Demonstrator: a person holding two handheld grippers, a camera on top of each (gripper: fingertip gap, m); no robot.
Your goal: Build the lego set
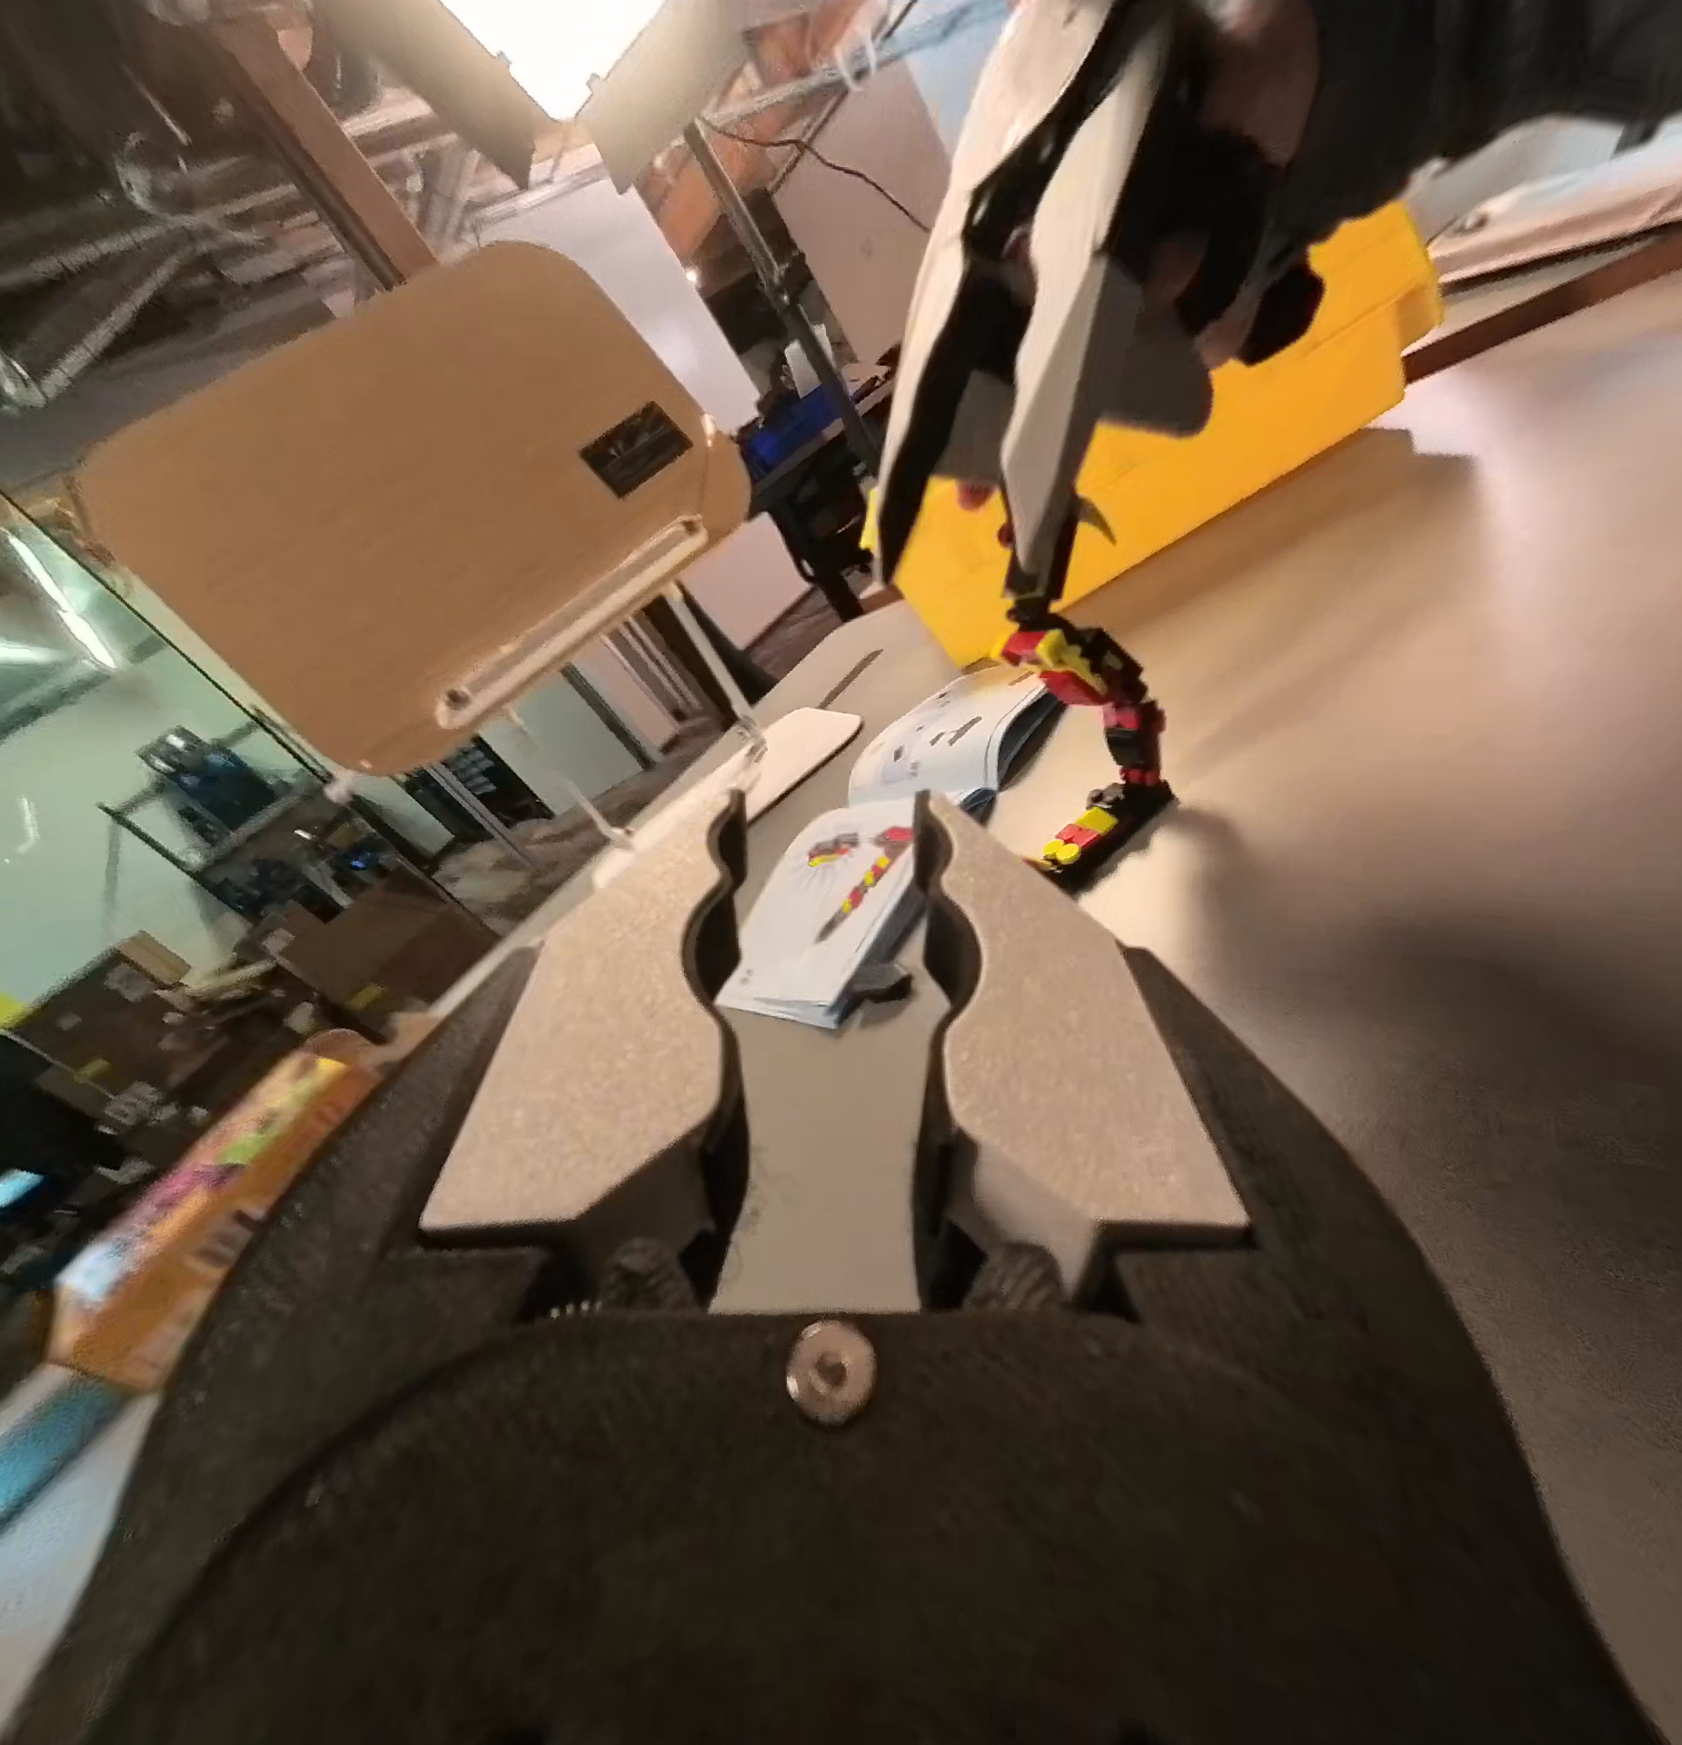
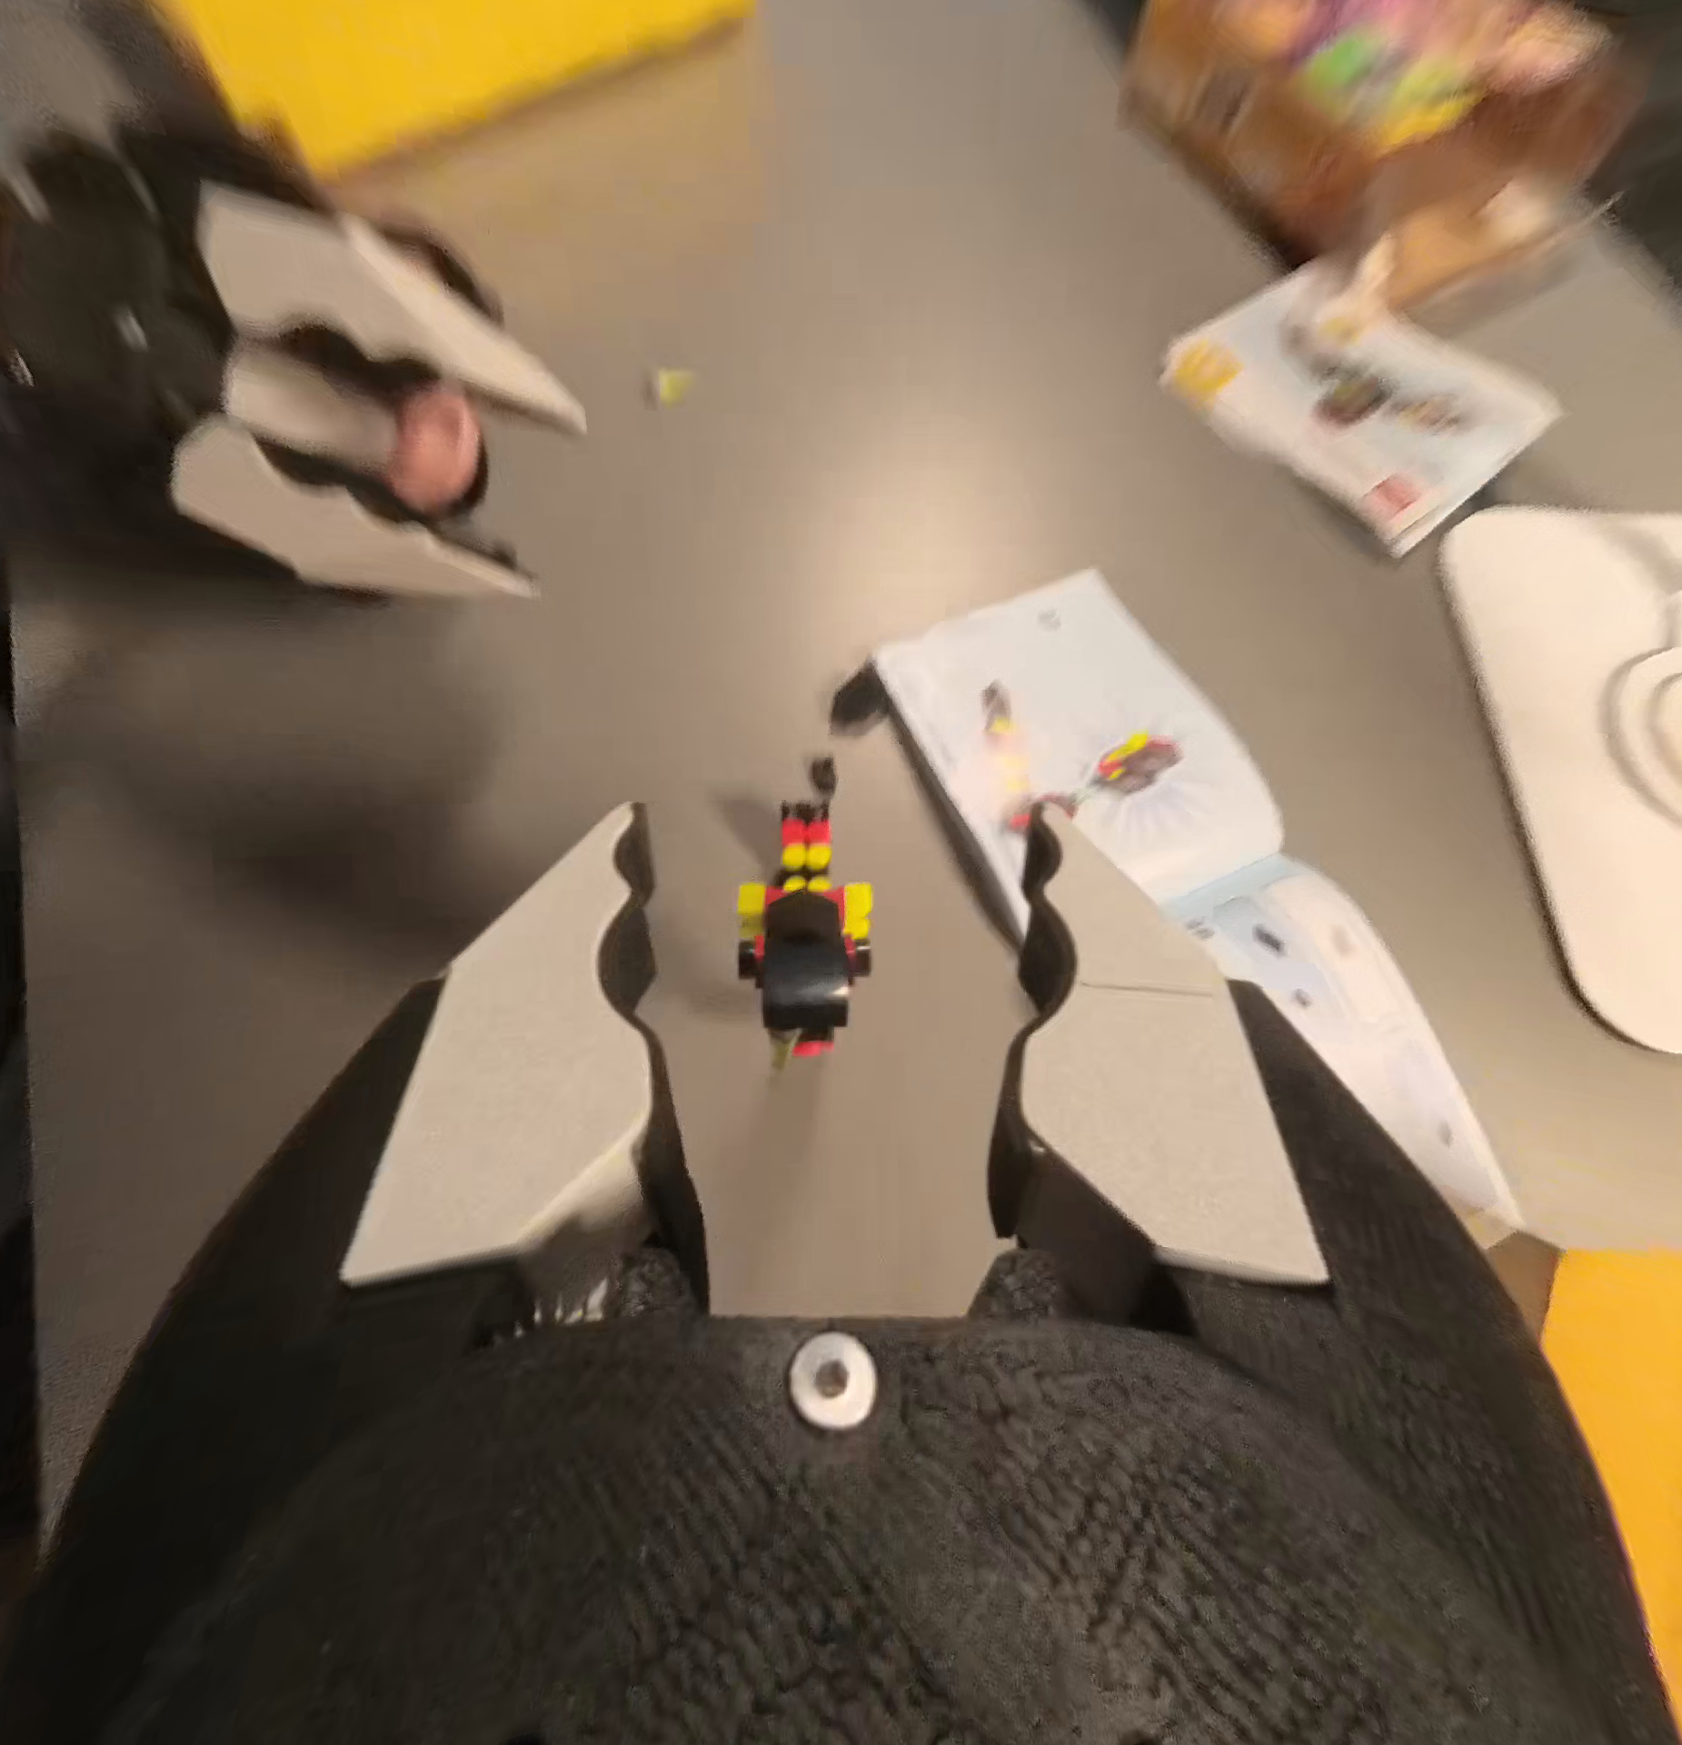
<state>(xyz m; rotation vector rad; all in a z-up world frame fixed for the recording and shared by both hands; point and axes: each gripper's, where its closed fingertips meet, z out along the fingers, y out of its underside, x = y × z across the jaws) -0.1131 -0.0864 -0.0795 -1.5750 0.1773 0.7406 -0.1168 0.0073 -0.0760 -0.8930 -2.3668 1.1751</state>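
The smooth grey tabletop [image 2: 723, 283] carried a big yellow plastic box [image 1: 1195, 491] at its far edge and an open pale-blue paper booklet [image 2: 1082, 755] near the middle. Beside the booklet stood the long red, yellow and black lego snake [image 1: 1115, 727].

The snake looked thin and could snap or tip if squeezed hard.

The right claw [image 2: 832, 821] was spread wide around the snake's raised end, apparently not touching it. The left claw [image 1: 832, 803] was partly open, holding nothing.
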